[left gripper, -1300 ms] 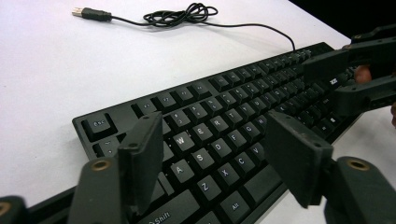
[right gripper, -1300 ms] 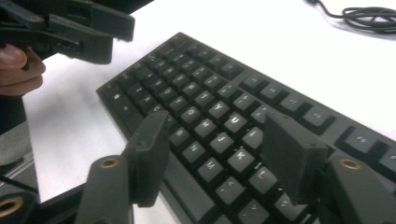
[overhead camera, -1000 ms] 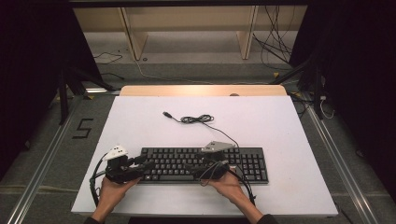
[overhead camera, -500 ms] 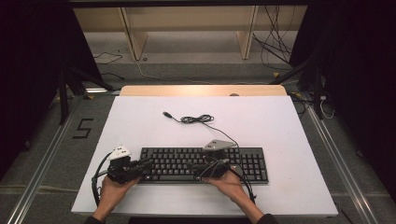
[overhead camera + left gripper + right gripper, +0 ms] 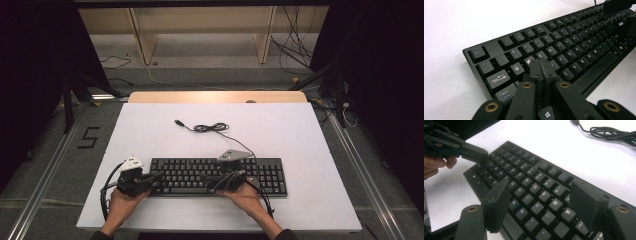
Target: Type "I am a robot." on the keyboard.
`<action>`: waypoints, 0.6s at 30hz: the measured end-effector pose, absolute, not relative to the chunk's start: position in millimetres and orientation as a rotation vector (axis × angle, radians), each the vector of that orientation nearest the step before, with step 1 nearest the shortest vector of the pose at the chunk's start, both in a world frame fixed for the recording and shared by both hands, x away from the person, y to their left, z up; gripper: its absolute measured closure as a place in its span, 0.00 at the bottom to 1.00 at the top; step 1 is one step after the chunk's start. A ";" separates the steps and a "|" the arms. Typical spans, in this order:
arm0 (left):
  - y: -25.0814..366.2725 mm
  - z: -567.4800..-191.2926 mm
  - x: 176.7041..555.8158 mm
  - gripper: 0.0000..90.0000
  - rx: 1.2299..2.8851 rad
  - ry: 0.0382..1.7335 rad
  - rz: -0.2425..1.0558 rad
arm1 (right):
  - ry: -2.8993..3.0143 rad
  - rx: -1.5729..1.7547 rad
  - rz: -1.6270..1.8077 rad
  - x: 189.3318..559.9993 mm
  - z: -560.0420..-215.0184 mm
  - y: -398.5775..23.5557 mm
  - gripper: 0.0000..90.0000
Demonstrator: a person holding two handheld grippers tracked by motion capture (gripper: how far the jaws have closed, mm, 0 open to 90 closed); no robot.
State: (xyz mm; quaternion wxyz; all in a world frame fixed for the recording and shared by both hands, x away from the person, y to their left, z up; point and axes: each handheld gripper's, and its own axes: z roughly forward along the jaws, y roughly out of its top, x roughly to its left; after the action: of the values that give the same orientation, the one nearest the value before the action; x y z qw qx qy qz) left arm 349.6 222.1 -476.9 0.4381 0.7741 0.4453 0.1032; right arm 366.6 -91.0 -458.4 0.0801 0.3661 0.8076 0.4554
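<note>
My left gripper [image 5: 540, 65] just closed, empty, over the keyboard [image 5: 564, 47], probably to press keys; right gripper [image 5: 541, 205] open.

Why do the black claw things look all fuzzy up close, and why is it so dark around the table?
In the left gripper view the shut left gripper sits too near the lens, so it blurs, while the keyboard letters stay sharp. In the high view light falls on the white table, leaving the sides dark.
</note>
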 end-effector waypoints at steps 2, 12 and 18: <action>221.8 -477.6 350.2 0.99 1.928 1.112 0.253 | 2.414 1.094 1.364 366.5 -458.3 -91.1 0.37; 219.9 -479.5 352.4 0.99 1.943 1.124 0.242 | 2.412 1.088 1.368 366.1 -457.7 -91.4 0.37; 218.8 -480.2 353.4 0.99 1.944 1.128 0.241 | 2.413 1.088 1.368 365.9 -457.7 -91.2 0.37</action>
State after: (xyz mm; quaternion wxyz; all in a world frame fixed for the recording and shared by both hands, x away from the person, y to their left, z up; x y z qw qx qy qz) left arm 353.4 218.8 -480.2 0.4264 0.7779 0.4514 0.0963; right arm 365.9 -91.2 -457.7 0.0810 0.3640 0.8072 0.4576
